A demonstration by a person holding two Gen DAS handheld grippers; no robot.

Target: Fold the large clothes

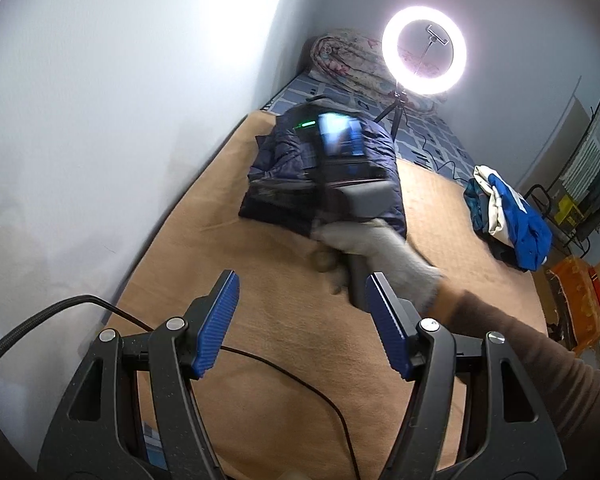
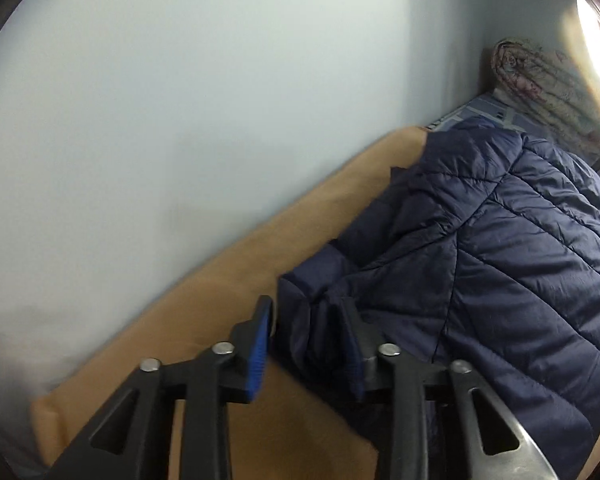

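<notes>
Now a folded navy jacket (image 1: 284, 176) lies on the bed's tan blanket (image 1: 236, 248), near the wall (image 1: 100, 120). The right gripper (image 2: 306, 340) is at the jacket's near corner; a fold of the quilted fabric sits between its fingers (image 2: 258, 354), which stand partly apart, the left pad clear of the cloth, so nothing is clamped. From the left wrist view, that tool appears blurred over the jacket, held by a gloved hand (image 1: 380, 248). The left gripper (image 1: 300, 324) hovers above bare blanket with its fingers wide apart and empty. A ring light (image 1: 424, 50) glows beyond the jacket, before a rolled quilt (image 1: 352, 64). Other clothes (image 1: 508, 216) sit piled at the bed's right edge.
</notes>
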